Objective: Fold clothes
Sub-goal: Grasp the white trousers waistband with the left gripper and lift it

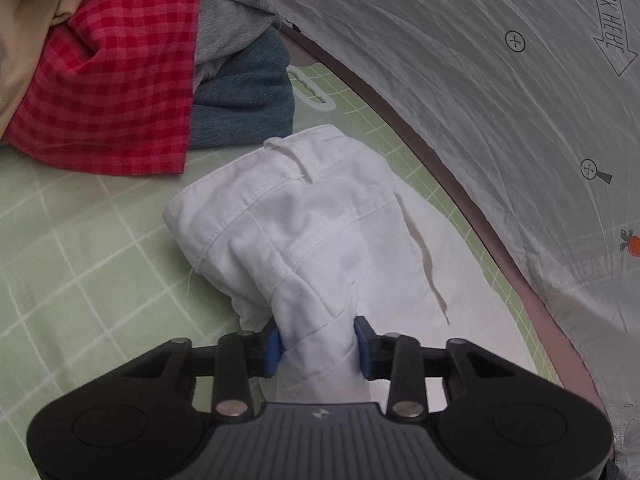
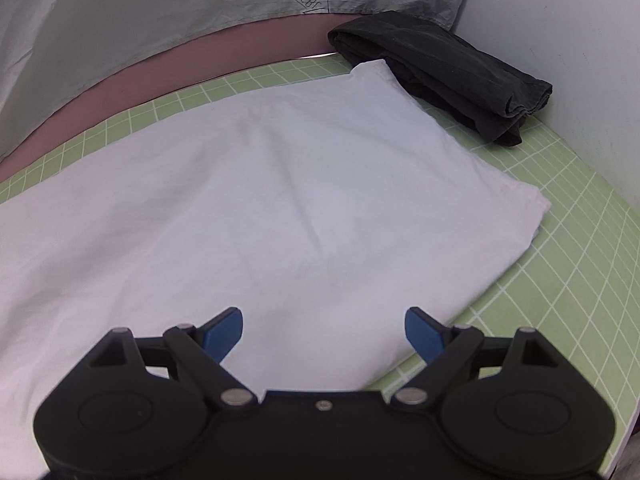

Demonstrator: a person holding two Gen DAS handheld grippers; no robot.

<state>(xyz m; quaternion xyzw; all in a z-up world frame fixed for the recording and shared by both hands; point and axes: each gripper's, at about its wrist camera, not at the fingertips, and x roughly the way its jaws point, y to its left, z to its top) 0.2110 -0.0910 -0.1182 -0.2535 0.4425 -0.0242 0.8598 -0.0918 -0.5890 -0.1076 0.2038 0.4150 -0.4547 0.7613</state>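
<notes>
On green grid-checked bed sheet (image 1: 80, 240), white cotton trousers (image 1: 304, 216) lying spread, waistband end bunched and pinched between blue pads (image 1: 273, 350) of left gripper (image 1: 318, 346), jaws clenched on that thick twist of cloth; leg end stretched flat and smooth under right gripper (image 2: 323, 330), jaws spread wide, nothing between them, hovering just above white fabric near its lower edge. Beyond waistband, heap of unfolded laundry: red gingham cloth (image 1: 108, 80), cream fabric (image 1: 28, 28), grey knit garment (image 1: 236, 12), teal towelling piece (image 1: 244, 96), all just beside trousers. Past leg hems, folded black garment (image 2: 444, 76) touching trouser corner. Grey crinkled printed sheet (image 1: 480, 80) draped along far side. Likely risks from here: grip holding only a gathered wad rather than a clean edge, so lifting could drag waistband crooked and spoil fold line; only one end secured, so pulling could slide whole garment across sheet or wrinkle flat leg; carrying waistband toward hems could sweep into black garment and disturb it; slack twist could slip from pads if lifted fast
</notes>
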